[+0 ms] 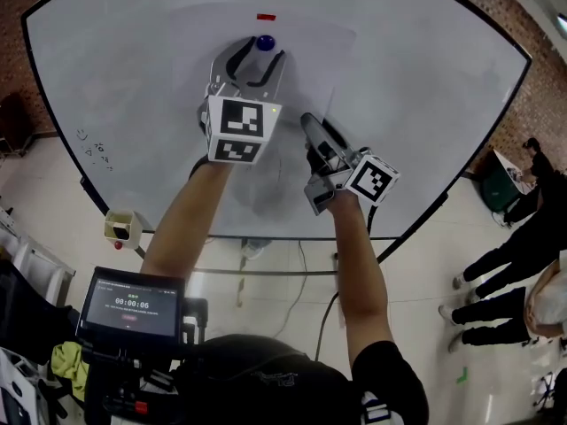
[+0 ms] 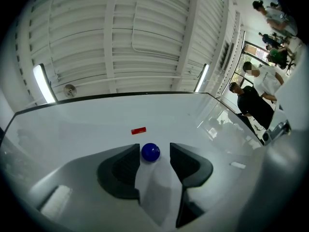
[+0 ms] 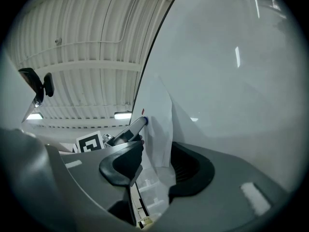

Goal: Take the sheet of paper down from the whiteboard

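White paper (image 2: pixel 157 192) beneath blue magnet (image 2: pixel 150 152)

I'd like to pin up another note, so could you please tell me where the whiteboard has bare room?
The large white whiteboard is bare across its right side, from the right tongs to the frame, and at upper left above the small black doodles. The middle is crowded: white paper sheet, round blue magnet, small red rectangular magnet and left tongs.
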Motion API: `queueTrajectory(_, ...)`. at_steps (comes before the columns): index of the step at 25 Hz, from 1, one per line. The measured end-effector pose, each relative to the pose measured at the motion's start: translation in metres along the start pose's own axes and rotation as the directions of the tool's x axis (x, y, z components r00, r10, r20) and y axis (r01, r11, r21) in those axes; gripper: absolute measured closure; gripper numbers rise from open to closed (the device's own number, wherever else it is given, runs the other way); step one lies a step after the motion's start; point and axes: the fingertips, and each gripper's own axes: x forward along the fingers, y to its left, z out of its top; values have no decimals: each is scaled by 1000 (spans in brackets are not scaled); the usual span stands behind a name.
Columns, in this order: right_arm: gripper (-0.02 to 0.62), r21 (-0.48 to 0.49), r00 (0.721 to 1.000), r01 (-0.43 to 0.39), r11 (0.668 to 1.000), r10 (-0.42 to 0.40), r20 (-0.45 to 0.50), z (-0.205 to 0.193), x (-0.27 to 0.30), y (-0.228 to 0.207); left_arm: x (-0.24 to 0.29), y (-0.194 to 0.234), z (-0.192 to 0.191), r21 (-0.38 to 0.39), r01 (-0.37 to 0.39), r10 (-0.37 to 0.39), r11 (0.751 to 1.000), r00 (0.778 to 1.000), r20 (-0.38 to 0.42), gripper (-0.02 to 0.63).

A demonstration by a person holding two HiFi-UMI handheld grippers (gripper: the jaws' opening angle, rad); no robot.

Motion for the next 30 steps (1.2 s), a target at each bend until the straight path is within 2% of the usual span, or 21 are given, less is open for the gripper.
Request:
queueTrajectory(6, 437, 23, 999, -42, 999, 42, -26, 0, 9, 7, 4, 2, 6, -9, -15, 15, 1000, 1000, 1, 413)
queueTrajectory(13, 464, 11, 999, -26, 1000, 27, -27, 0, 13, 5, 6, 4, 8, -19, -37, 37, 999, 999, 6, 428)
queueTrajectory(16, 498, -8, 1000, -16, 1000, 16, -19, 4, 13, 4, 4, 8, 9, -20, -56, 57, 998, 998, 15, 467)
queueTrajectory(20, 527, -10, 1000, -14, 1000, 13, -13, 6, 15, 3, 4, 8, 8, -9, -61, 61, 998, 998, 12, 472)
queueTrajectory(23, 575, -11, 1000, 3, 1000, -3, -5, 6, 13, 0, 4, 6, 9, -5, -62, 62, 998, 998, 16, 482)
queueTrajectory(30, 581, -8, 1000, 7, 1000, -7, 1, 10, 10, -1, 4, 5, 12, -16, -58, 58, 998, 998, 26, 483)
